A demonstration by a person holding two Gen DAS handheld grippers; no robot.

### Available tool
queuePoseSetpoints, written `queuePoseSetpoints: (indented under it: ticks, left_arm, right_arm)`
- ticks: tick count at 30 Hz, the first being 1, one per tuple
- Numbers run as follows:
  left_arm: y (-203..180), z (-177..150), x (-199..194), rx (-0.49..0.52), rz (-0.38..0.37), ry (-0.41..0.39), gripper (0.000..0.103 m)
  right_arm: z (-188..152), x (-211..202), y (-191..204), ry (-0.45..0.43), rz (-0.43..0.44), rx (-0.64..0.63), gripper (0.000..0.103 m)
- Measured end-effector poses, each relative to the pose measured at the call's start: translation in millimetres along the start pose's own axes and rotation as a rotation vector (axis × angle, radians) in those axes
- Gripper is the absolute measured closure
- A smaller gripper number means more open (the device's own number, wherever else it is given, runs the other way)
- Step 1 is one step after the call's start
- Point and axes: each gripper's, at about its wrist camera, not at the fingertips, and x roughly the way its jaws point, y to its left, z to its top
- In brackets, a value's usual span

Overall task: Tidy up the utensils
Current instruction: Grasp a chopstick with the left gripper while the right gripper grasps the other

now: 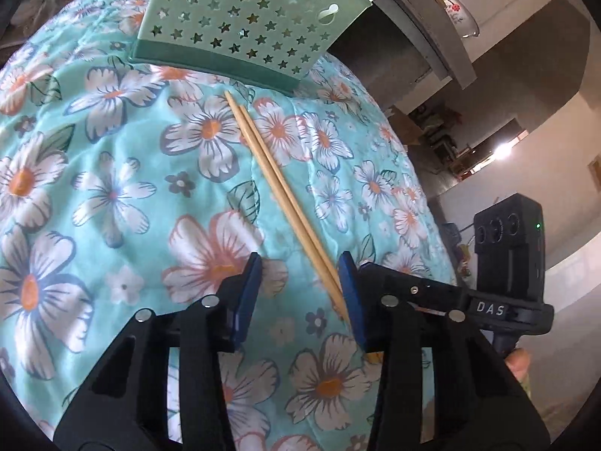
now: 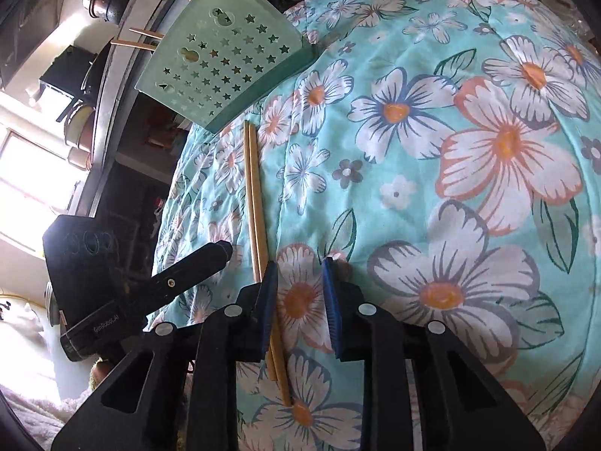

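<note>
where floral quilt (image 1: 112,188) ends (dim shelves (image 1: 432,37) beyond)

Chopsticks (image 1: 278,184) before holder (image 1: 244,18), on quilt (image 1: 112,188)

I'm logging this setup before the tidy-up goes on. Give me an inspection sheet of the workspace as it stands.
Surface: floral quilt, teal, wrinkled.
Job's things: two chopsticks lying side by side on the quilt; green star-holed holder beyond them, more chopsticks sticking out of it.
Clutter: nothing seen on the quilt.
Grippers: left tongs open, chopsticks beside one pad; right tongs open, chopsticks passing under the left pad.
Cables: nothing seen.
Surroundings: dim shelves, dishes, bright window.
</note>
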Motion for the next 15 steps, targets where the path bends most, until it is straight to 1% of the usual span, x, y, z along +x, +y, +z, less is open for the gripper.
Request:
queuePoseSetpoints:
  ticks: [4,8,10,12,15]
  left_arm:
    - [19,14,14,-0.119,-0.090,0.041,0.083]
    - [31,25,30,-0.205,-0.154,0.072,0.087]
    - [36,27,39,-0.252,-0.184,0.090,0.093]
    - [38,27,46,-0.271,-0.213,0.093,0.094]
    - [38,26,48,-0.262,-0.224,0.086,0.095]
  right_arm:
    - [11,-1,-1,0.035,0.003,-0.034,0.084]
    - [16,4,-14,0.058,0.035,-0.003,0.092]
    - [18,5,-22,0.060,0.053,0.027,0.098]
    - [19,5,-30,0.065,0.092,0.060,0.098]
    - [17,6,-34,0.069,0.114,0.076,0.100]
